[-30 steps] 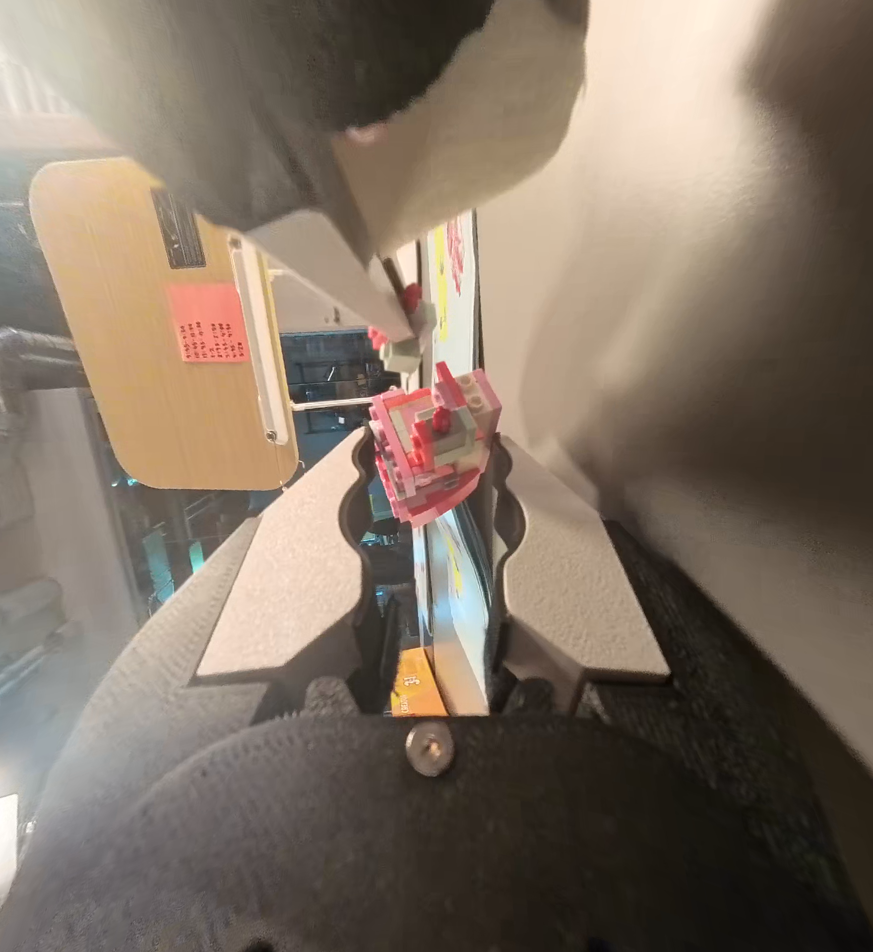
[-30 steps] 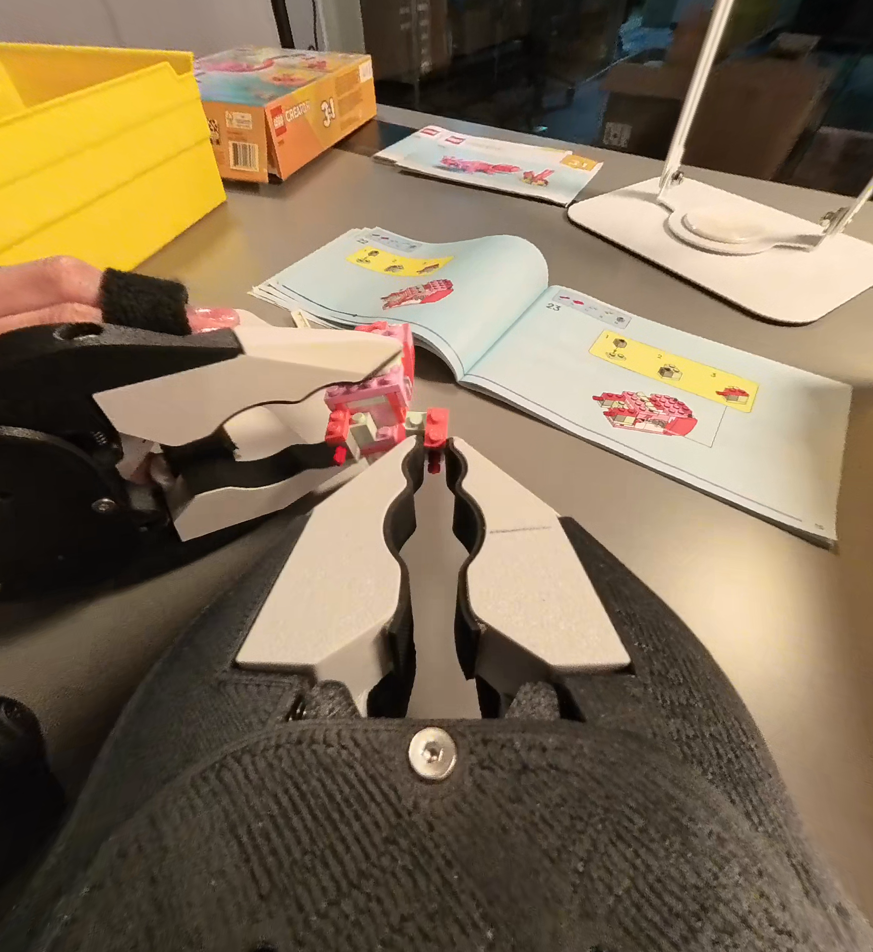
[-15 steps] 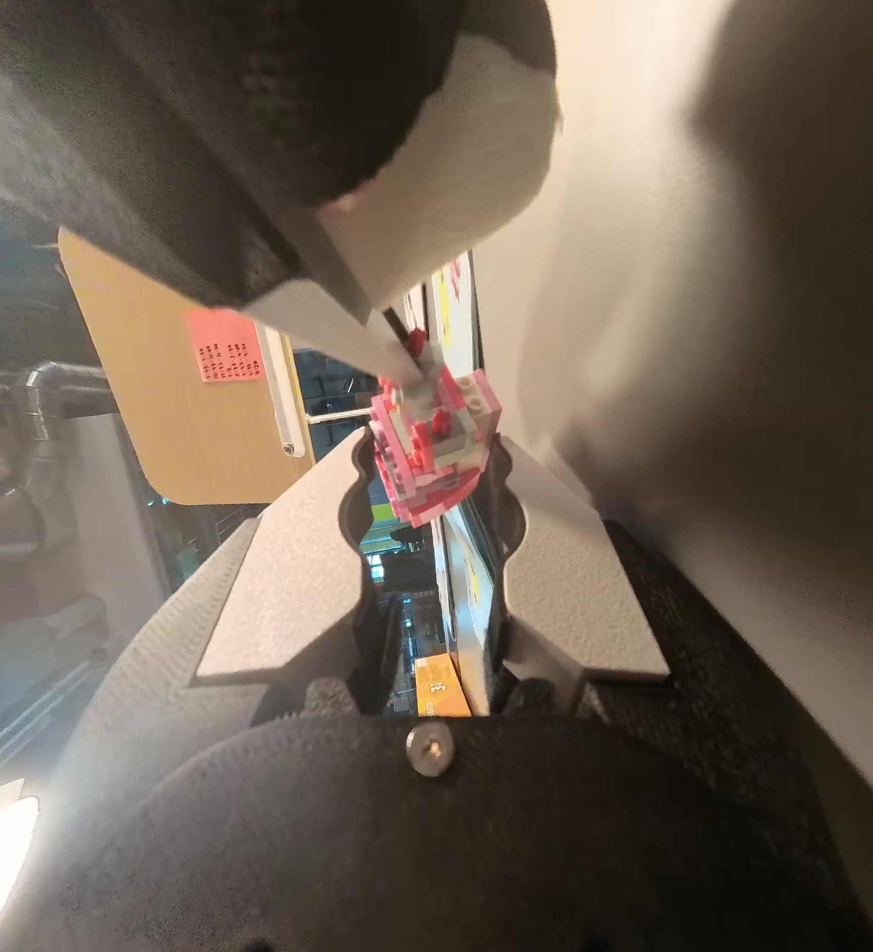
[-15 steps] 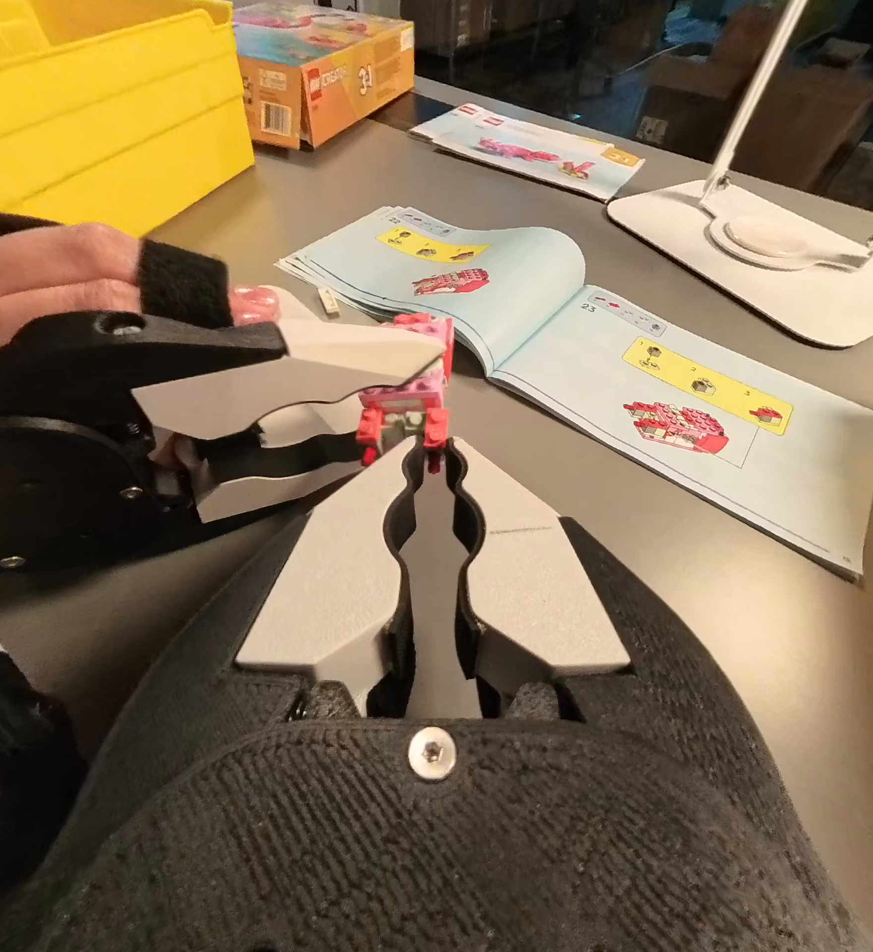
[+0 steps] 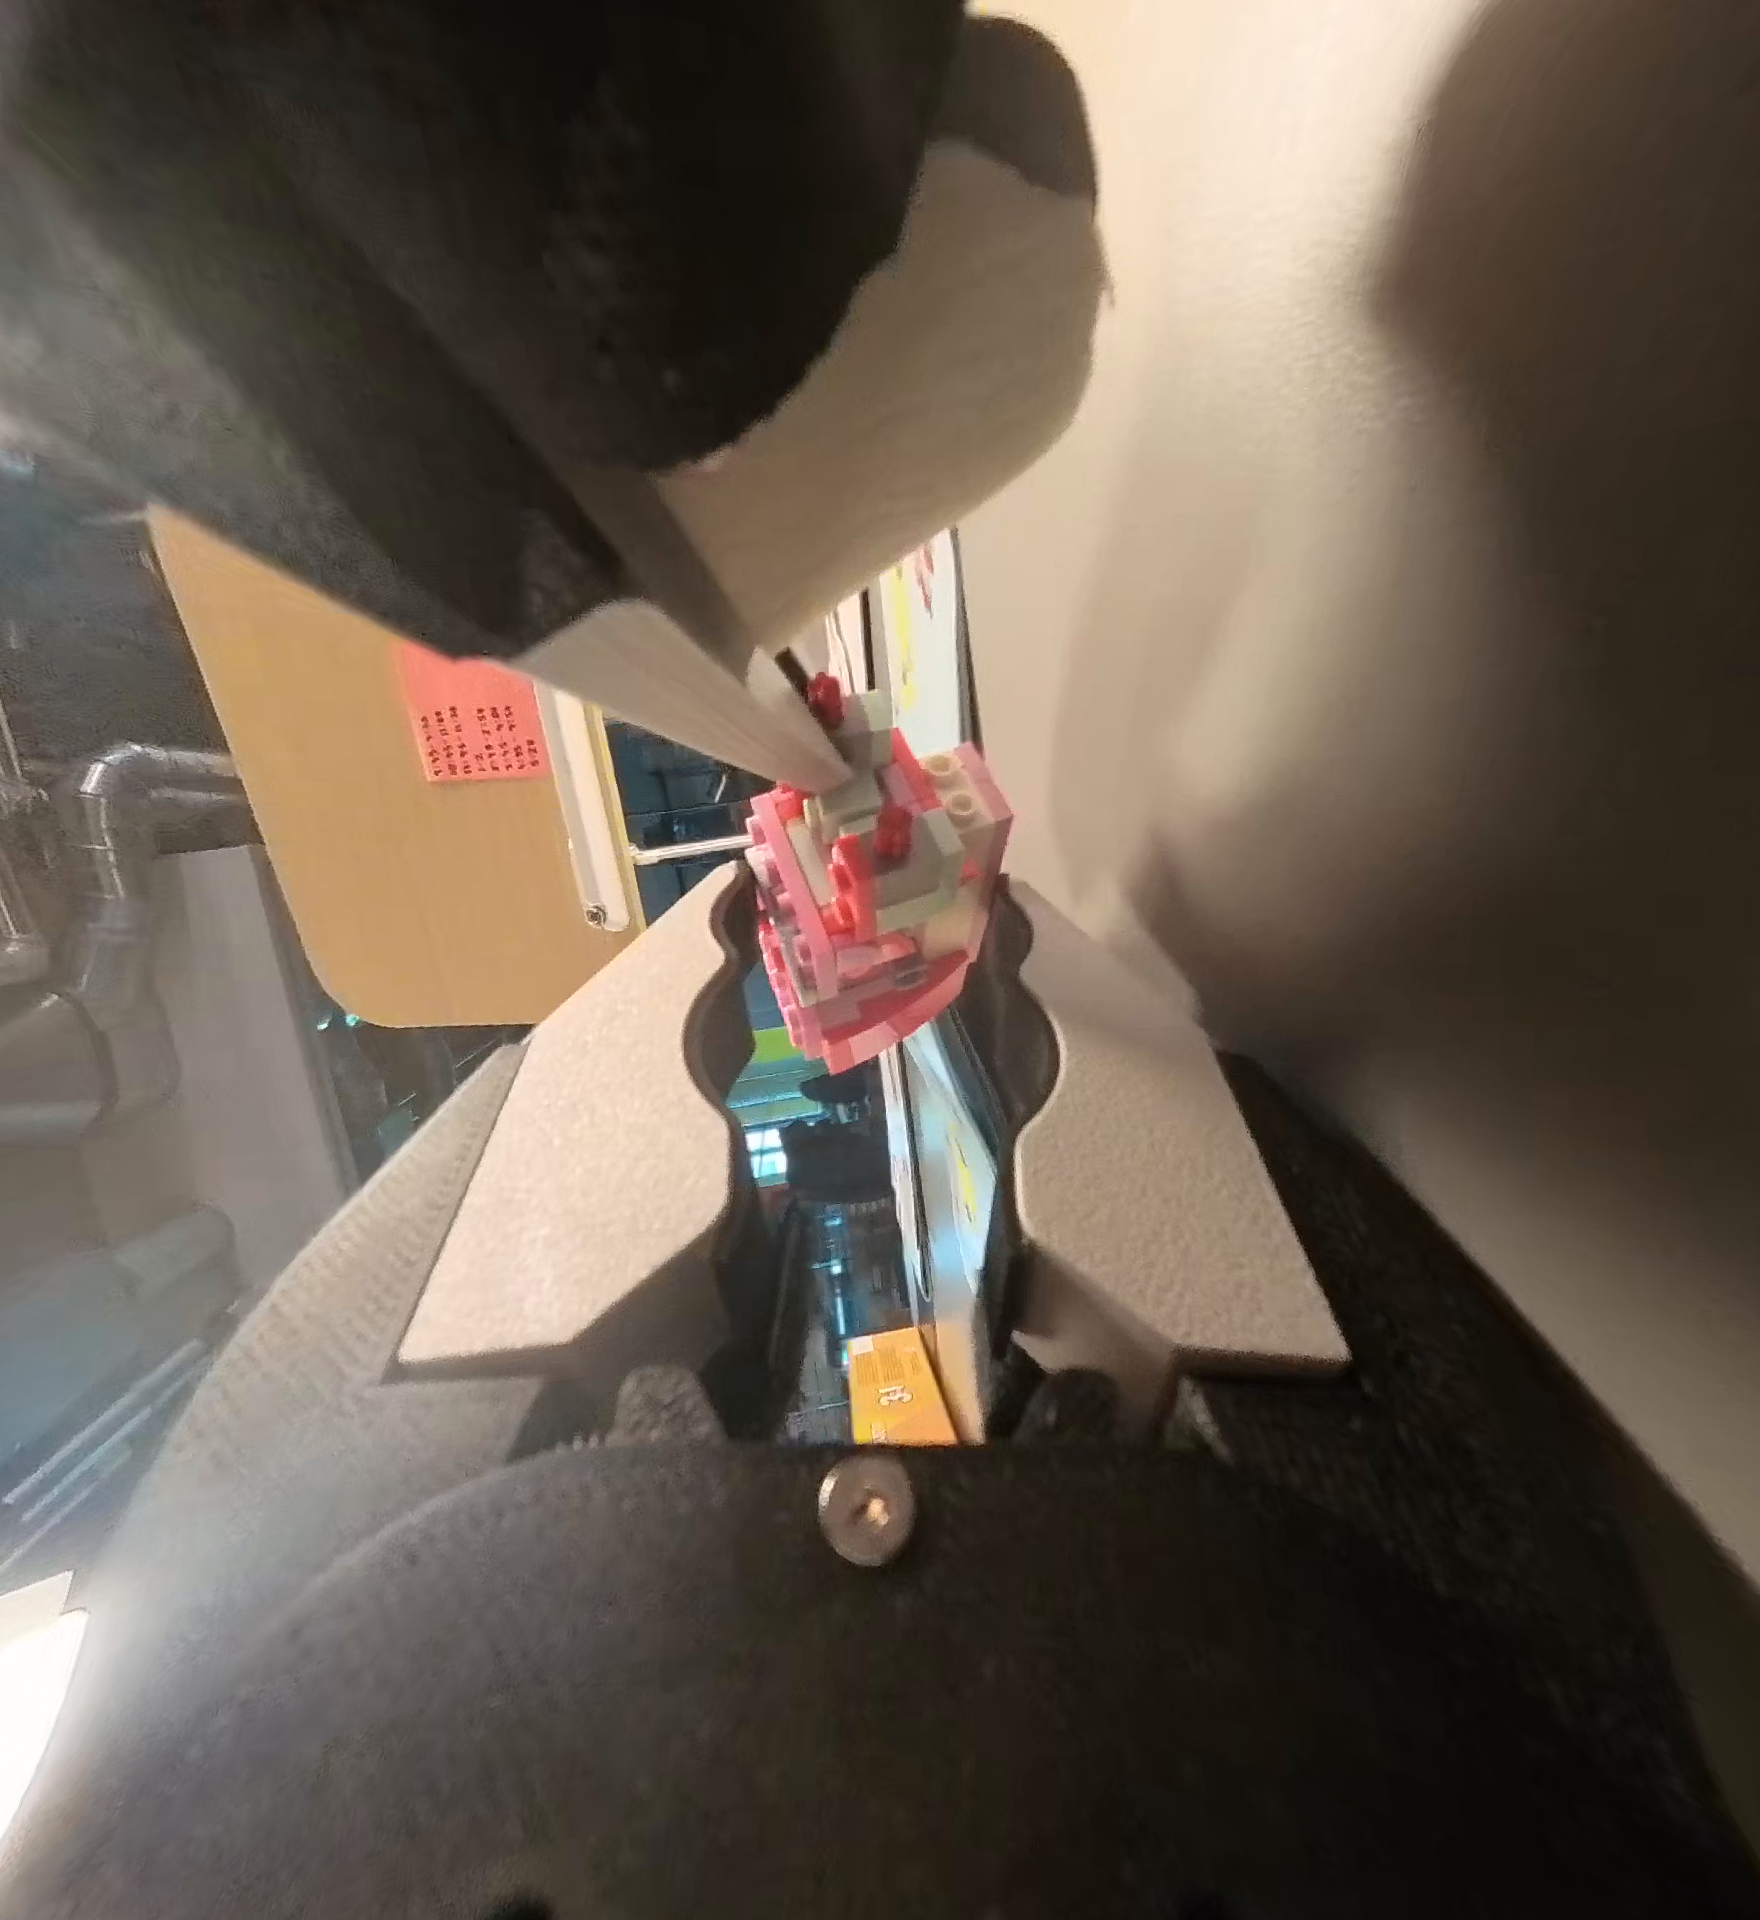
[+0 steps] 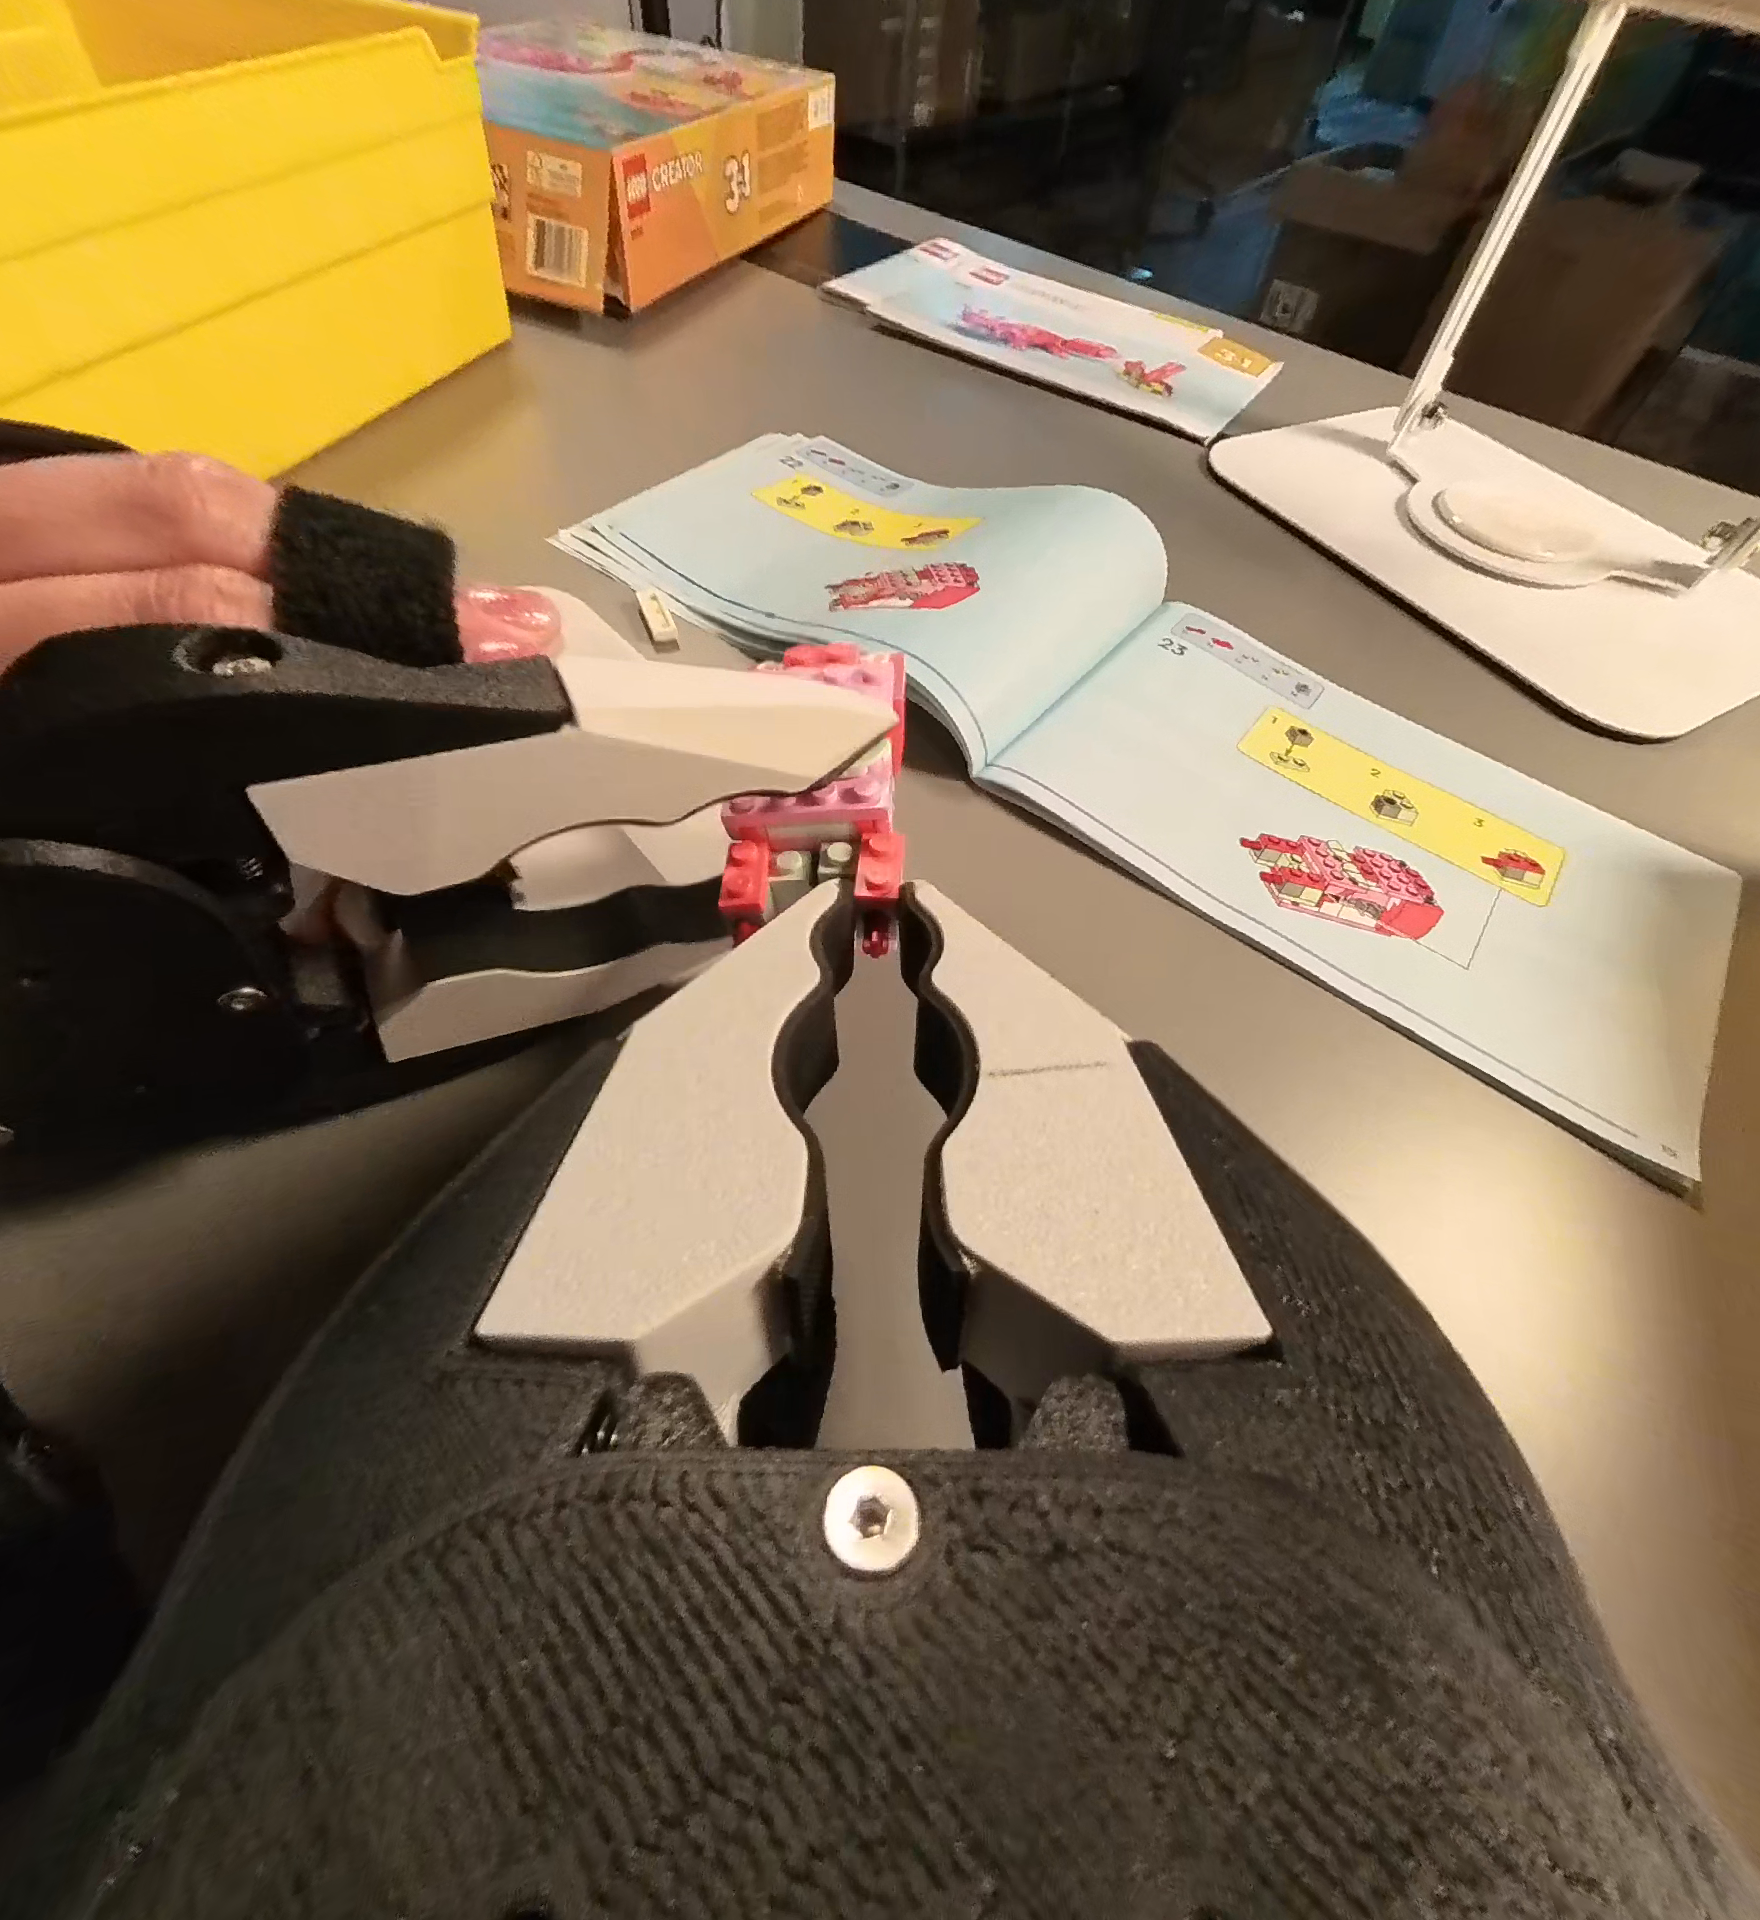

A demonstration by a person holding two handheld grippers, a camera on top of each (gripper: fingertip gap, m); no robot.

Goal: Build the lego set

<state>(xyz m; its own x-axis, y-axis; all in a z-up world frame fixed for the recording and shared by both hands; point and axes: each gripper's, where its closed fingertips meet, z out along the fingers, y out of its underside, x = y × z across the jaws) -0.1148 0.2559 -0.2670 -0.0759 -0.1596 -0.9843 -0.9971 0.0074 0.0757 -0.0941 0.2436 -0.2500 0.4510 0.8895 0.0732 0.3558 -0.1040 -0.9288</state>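
My left gripper point(image 5: 876, 894) is shut on a pink, red and grey brick model point(image 5: 886, 925) and holds it above the grey table point(image 6: 1271, 1195). In the right wrist view the left gripper point(image 6: 814, 821) comes in from the left with the model point(image 6: 824, 800) in its tips. My right gripper point(image 6: 868, 902) is shut on a small red and grey piece point(image 6: 876, 883), which touches the model's near side. In the left wrist view the right gripper's fingers point(image 5: 730, 717) reach down from the upper left and press this piece point(image 5: 855, 727) against the model's top.
An open instruction booklet point(image 6: 1063, 665) lies just beyond the grippers, with a second booklet point(image 6: 1052, 332) farther back. A yellow bin point(image 6: 211, 239) and a cardboard box point(image 6: 647, 187) stand at the back left, a white stand base point(image 6: 1478, 551) at the right. A small beige piece point(image 6: 660, 613) lies by the booklet. Left and right tips are no more than a few centimetres apart.
My right gripper has carried its small red and grey piece from just off the model onto it. The left gripper has kept its hold on the model, and both moved slightly nearer the booklet.
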